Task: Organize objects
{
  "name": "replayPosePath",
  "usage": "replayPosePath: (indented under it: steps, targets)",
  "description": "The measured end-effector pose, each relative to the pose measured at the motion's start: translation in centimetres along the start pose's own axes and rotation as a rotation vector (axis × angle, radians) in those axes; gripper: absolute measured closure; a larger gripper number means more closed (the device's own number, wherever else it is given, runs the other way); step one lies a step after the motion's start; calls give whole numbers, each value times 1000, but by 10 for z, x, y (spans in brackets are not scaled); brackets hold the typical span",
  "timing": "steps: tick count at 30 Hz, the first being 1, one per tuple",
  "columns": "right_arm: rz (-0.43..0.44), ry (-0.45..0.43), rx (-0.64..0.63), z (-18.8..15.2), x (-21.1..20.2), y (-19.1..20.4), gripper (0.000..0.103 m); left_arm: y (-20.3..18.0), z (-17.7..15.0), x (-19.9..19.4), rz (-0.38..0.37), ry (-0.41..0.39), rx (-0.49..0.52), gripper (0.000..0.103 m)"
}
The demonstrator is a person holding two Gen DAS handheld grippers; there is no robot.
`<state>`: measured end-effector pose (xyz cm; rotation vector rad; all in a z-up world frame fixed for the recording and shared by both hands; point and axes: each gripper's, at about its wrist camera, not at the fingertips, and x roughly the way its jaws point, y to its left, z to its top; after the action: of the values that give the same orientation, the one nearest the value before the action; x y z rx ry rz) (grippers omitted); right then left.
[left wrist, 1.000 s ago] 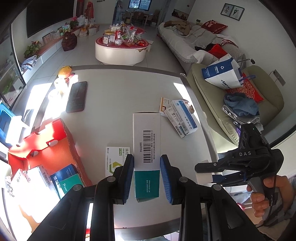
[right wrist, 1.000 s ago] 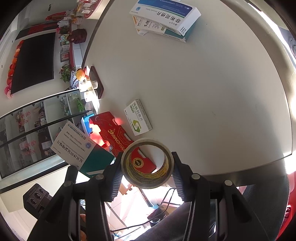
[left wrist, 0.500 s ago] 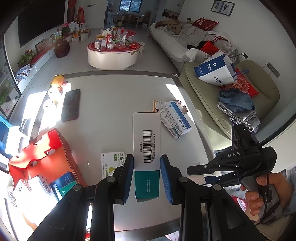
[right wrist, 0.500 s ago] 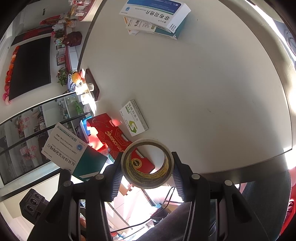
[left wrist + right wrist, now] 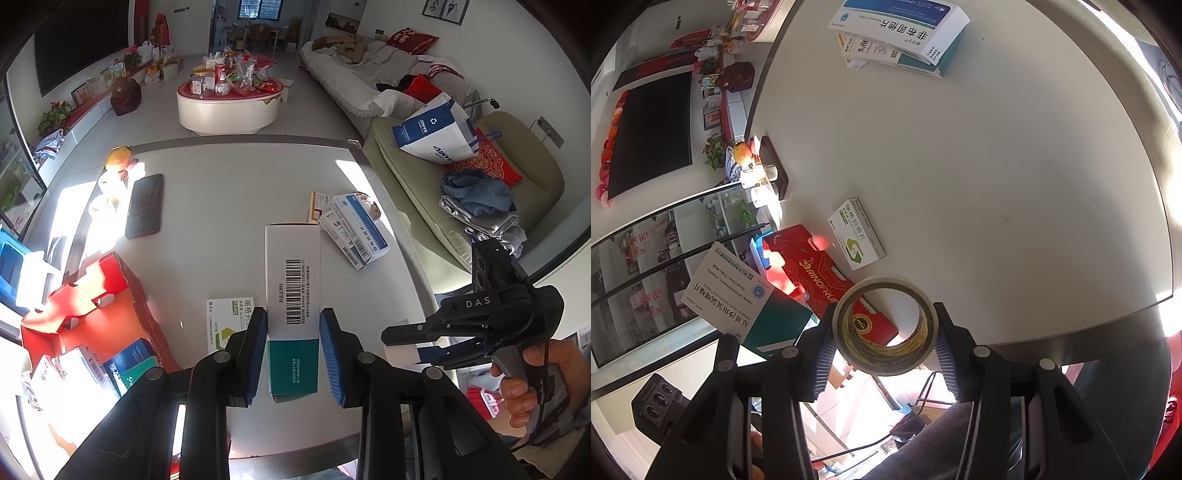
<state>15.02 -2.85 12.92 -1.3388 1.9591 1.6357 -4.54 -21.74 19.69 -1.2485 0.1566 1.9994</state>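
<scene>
The left gripper (image 5: 293, 354) pinches a light, crushable carton (image 5: 292, 291) at its teal end, right of the red box (image 5: 92, 314). The right gripper (image 5: 882, 345) clamps a rigid tape roll (image 5: 884, 325) across its rim.

White table (image 5: 229, 192) bears medicine boxes (image 5: 354, 229), phone (image 5: 144, 206).

white-and-teal box (image 5: 291, 295), red carton (image 5: 92, 310)
</scene>
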Motion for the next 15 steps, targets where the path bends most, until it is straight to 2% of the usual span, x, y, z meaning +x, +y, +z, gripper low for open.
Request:
replayPosePath:
  steps: [15]
  targets:
    - [8, -6, 10, 0, -3, -3, 55, -3, -3, 0, 3, 5, 9, 72]
